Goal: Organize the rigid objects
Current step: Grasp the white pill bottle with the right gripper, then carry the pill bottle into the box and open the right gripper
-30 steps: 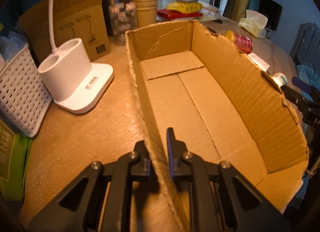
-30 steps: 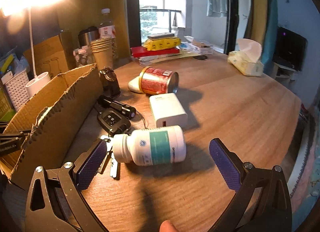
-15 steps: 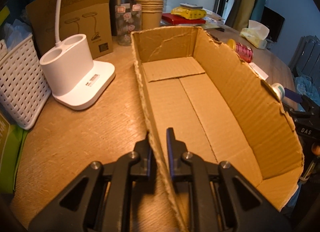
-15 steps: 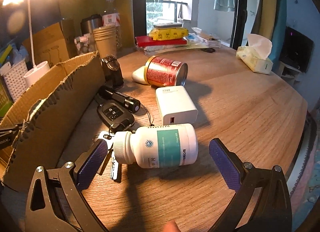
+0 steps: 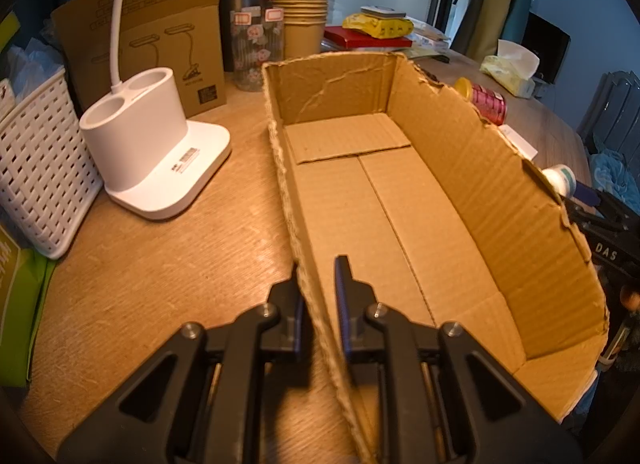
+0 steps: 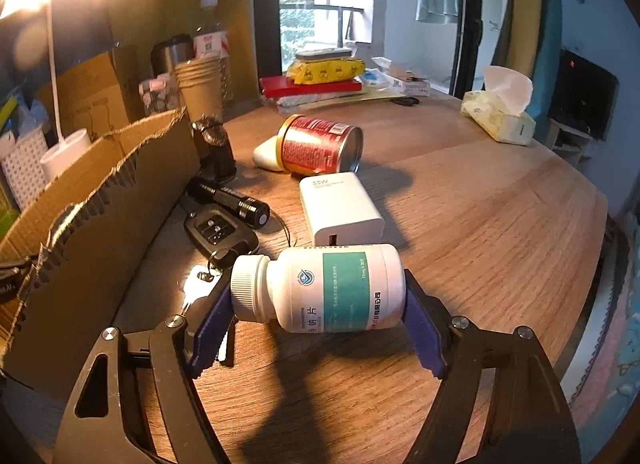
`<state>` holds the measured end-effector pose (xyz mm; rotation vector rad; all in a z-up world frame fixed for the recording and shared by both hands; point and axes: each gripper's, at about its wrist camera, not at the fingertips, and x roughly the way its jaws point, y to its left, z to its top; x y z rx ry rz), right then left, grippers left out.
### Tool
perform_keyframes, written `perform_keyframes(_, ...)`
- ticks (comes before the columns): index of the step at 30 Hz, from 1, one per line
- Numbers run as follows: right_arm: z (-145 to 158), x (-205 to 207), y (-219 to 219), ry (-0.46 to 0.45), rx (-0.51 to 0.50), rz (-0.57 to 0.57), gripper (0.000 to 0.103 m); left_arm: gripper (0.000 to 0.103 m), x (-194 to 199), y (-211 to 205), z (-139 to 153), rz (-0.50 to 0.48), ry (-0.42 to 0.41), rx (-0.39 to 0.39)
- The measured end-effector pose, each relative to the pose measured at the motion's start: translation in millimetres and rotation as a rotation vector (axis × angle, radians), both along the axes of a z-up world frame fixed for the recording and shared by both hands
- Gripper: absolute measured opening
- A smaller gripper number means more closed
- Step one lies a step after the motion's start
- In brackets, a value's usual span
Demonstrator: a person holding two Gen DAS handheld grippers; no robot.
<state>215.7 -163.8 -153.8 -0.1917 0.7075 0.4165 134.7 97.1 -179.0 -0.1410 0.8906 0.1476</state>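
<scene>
An open cardboard box [image 5: 400, 199] lies empty on the wooden table. My left gripper [image 5: 320, 296] is shut on its near left wall, one finger on each side. My right gripper [image 6: 316, 324] is shut on a white pill bottle [image 6: 332, 288] with a teal label, lying on its side; the fingers press its cap and base. The bottle's cap also shows past the box's right wall in the left wrist view [image 5: 560, 177]. A white charger [image 6: 338, 207], red can [image 6: 320, 143], black flashlight [image 6: 230, 199], car key [image 6: 220, 232] and a black watch [image 6: 214, 147] lie beside the box [image 6: 100, 203].
A white lamp base [image 5: 152, 151] and a white basket [image 5: 36, 175] stand left of the box. Paper cups [image 5: 300, 27], bottles and a cardboard package [image 5: 148, 31] stand at the back. A tissue box [image 6: 500, 119] and stacked books [image 6: 320, 79] lie further back.
My right gripper moved forward and closed on the pill bottle, which now sits between the fingers. My left gripper keeps its hold on the box wall; the box shifted slightly.
</scene>
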Motion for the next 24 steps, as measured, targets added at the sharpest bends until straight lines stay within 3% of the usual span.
perform_keyframes(10,25.0,-25.5,2.7,-0.030,0.074,0.028,0.080,0.014,0.2,0.5,0.2,0.000,0.001,-0.002)
perform_keyframes(19,69.2,-71.4,30.5,-0.122,0.141,0.172,0.080,0.014,0.3,1.0,0.2,0.001,0.001,-0.003)
perform_keyframes(24,78.6,-87.9,51.0,-0.133,0.155,0.251,0.080,0.014,0.1,1.3,0.2,0.001,0.001,-0.003)
